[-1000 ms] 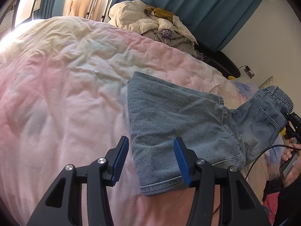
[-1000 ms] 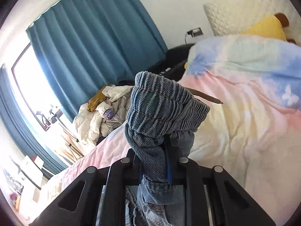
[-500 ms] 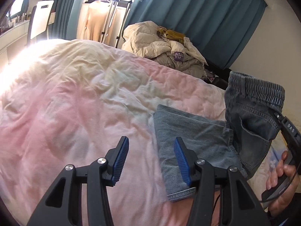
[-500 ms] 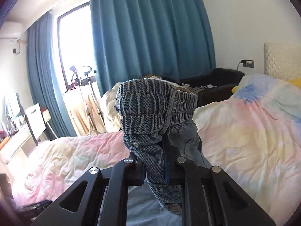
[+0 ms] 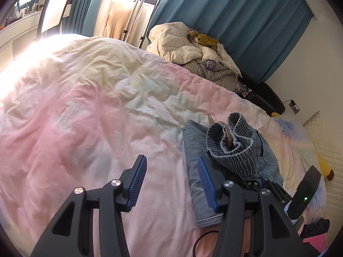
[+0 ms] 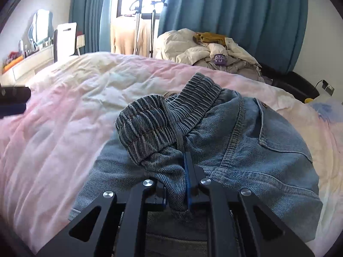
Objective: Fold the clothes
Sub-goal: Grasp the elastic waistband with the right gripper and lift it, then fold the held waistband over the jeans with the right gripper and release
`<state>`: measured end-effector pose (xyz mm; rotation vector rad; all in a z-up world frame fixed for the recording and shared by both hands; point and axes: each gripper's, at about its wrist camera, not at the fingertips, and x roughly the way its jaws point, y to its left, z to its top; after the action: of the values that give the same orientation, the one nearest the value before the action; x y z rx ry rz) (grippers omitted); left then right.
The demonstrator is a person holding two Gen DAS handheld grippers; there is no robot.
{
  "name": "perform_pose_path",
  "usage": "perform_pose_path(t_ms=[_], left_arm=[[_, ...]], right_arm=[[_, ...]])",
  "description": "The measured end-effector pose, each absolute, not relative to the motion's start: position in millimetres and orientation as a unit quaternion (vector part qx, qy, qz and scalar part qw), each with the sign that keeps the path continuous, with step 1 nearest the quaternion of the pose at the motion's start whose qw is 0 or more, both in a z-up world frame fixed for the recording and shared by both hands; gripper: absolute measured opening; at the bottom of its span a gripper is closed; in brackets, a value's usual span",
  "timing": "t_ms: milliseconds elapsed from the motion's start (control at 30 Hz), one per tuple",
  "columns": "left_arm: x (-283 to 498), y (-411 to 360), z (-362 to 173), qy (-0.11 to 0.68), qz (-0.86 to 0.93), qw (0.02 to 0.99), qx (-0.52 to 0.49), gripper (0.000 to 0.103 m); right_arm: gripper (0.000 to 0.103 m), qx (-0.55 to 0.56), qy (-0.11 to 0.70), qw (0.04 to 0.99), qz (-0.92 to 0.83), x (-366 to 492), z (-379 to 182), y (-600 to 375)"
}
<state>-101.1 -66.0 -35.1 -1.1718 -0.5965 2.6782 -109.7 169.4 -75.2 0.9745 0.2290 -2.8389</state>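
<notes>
Blue denim jeans (image 5: 216,150) lie folded on a pink and cream duvet (image 5: 85,117). My right gripper (image 6: 178,190) is shut on the bunched elastic waistband (image 6: 150,128) and holds it over the folded legs (image 6: 246,160). My left gripper (image 5: 170,182) is open and empty, low over the duvet just left of the jeans' edge. Its tip shows at the left edge of the right wrist view (image 6: 12,100). The right gripper's body shows in the left wrist view (image 5: 270,188).
A heap of cream jackets (image 5: 193,53) lies beyond the bed. A clothes rack (image 5: 137,10) and a white chair (image 5: 53,10) stand by the window. Teal curtains (image 5: 246,21) hang behind. A headboard (image 5: 328,150) and yellow toy (image 5: 323,165) are at right.
My right gripper has carried the waistband from high in the air down and over onto the folded legs. My left gripper has stayed open and drawn back left, off the jeans.
</notes>
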Motion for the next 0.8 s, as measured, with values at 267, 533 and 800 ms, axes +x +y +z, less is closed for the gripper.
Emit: perform_pose_path(t_ms=[267,533,800], left_arm=[[-98,-79,-30,-0.225,0.895,0.082,-0.375,0.051],[-102,-70,-37,-0.245,0.881,0.132,-0.383,0.051],[-102,-57,-39,-0.239,0.878,0.165,-0.38,0.051]], right_arm=[[0.01,0.271,0.092,0.161,-0.944,-89,-46,142],[0.011,0.38,0.059,0.201,-0.901,-94,-79,144],[0.014,0.39,0.081,0.195,-0.896,-90,-77,141]])
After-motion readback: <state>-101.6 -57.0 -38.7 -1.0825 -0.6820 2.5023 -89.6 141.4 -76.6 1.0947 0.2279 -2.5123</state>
